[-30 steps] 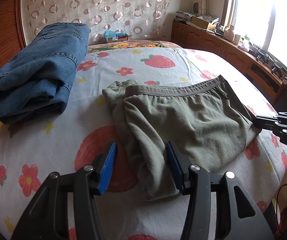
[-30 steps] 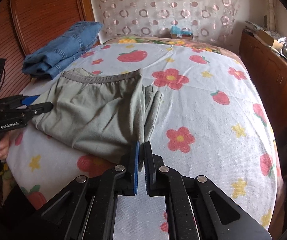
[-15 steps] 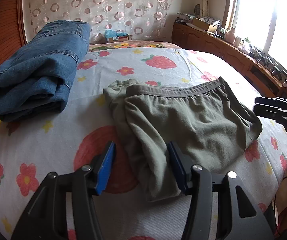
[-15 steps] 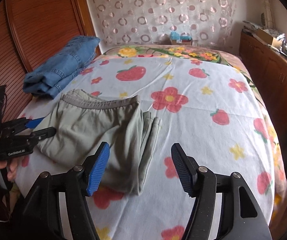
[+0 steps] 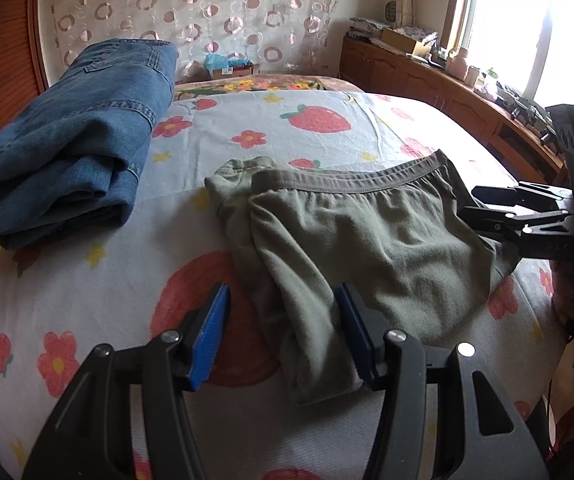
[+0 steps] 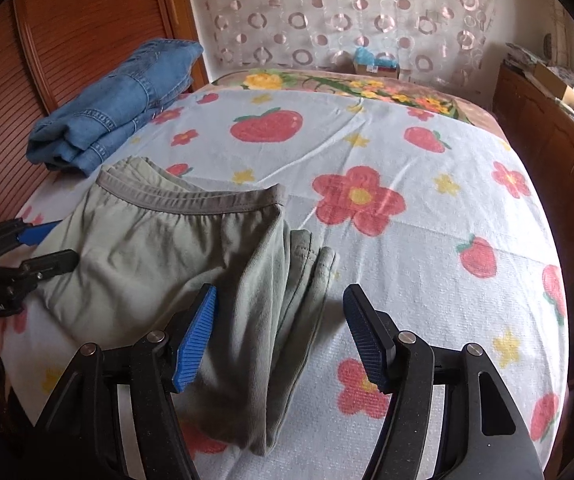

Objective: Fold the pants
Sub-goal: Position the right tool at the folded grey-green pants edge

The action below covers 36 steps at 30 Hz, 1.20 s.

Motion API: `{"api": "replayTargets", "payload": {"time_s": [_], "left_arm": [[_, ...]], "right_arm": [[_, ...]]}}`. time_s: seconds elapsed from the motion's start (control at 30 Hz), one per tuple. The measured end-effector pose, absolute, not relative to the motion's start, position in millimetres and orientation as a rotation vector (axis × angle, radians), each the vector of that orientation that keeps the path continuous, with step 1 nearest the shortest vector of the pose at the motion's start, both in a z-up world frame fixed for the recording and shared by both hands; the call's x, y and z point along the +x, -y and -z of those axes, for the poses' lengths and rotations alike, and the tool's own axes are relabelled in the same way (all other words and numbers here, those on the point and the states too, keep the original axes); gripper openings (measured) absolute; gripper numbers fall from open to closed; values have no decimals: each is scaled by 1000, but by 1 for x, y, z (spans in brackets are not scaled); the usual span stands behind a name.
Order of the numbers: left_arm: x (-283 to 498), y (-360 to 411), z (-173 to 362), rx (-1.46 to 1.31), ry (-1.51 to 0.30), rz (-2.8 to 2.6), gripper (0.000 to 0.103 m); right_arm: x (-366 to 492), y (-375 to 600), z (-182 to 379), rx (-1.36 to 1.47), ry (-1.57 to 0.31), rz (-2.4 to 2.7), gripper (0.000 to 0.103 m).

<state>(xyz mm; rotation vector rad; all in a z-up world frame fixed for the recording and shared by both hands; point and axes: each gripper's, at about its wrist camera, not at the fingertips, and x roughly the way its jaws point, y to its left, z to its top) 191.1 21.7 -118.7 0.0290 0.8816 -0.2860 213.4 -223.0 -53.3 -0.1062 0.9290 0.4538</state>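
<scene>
While the green pants (image 5: 351,236) are laid flat and folded on the flowered bed sheet (image 6: 407,240), the left gripper (image 5: 283,336) is held wide open over one folded end, with cloth seen between its blue pads but not pinched. The right gripper (image 6: 279,336) has just been opened, and its jaws are spread wide over the other end, with nothing gripped. Folded blue jeans (image 5: 71,136) are seen near the far corner.
</scene>
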Motion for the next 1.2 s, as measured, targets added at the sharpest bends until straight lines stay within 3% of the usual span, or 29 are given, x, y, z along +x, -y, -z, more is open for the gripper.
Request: {"api": "replayTargets", "payload": {"time_s": [0.3, 1.07, 1.2], "left_arm": [[216, -32, 99, 38, -846, 286, 55], [254, -27, 120, 29, -930, 324, 55], [254, -27, 119, 16, -927, 342, 55]], "right_arm": [[212, 226, 54, -83, -924, -458, 66], [234, 225, 56, -121, -944, -438, 66], [236, 220, 58, -132, -945, -458, 51]]}}
